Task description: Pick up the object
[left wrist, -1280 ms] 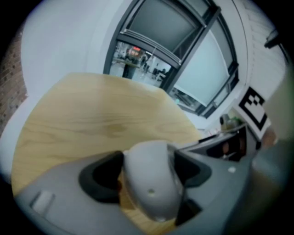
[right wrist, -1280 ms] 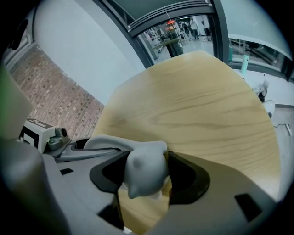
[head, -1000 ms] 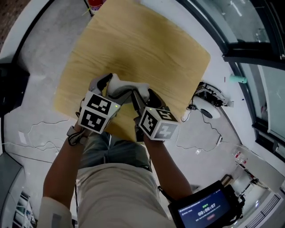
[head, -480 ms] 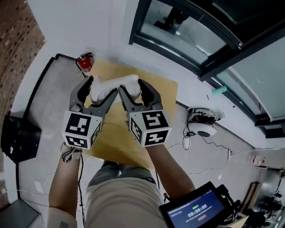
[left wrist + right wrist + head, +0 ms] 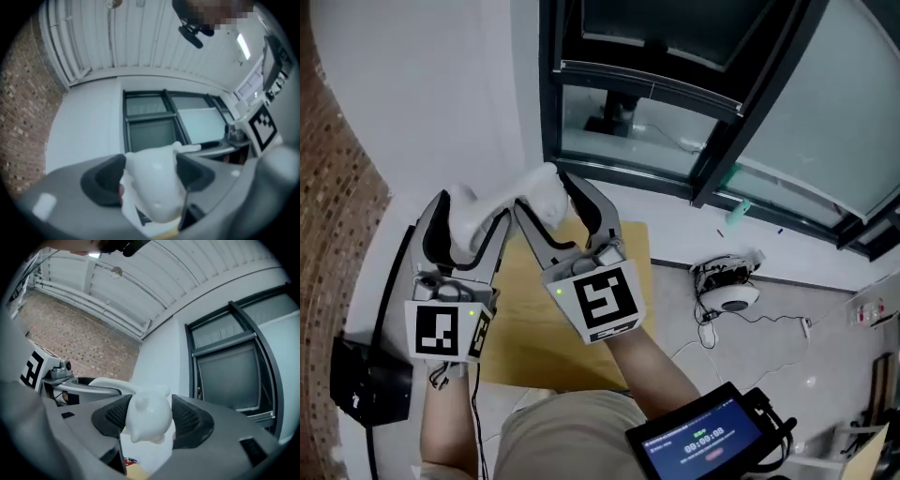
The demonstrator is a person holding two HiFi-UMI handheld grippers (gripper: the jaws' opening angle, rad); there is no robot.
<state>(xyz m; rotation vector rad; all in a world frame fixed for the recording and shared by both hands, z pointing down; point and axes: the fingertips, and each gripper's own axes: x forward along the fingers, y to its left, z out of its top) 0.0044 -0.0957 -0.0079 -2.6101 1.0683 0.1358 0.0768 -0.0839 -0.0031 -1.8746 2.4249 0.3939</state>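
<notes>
Both tongs pinch one white toy — a smooth, round figure with small bumps on it. The toy is up in the air, well above the wooden tabletop. It touches nothing but the tongs. The left tongs pinch one end of the toy and the right tongs pinch the other end, so the toy lies across from one to the other. The two tongs are just beside each other, and both point up toward the wall.

In the left gripper view, the dark pads press on both sides of the toy's big round part. In the right gripper view, the pads squeeze a smaller round end with little stubs — one pad on each side.

Behind the toy are a white wall and a window with a dark frame. A brick wall is at the left. On the floor at the right lies a round white device with cables. A black box sits low at the left. A screen with small numbers is at the bottom, near the person's body.
</notes>
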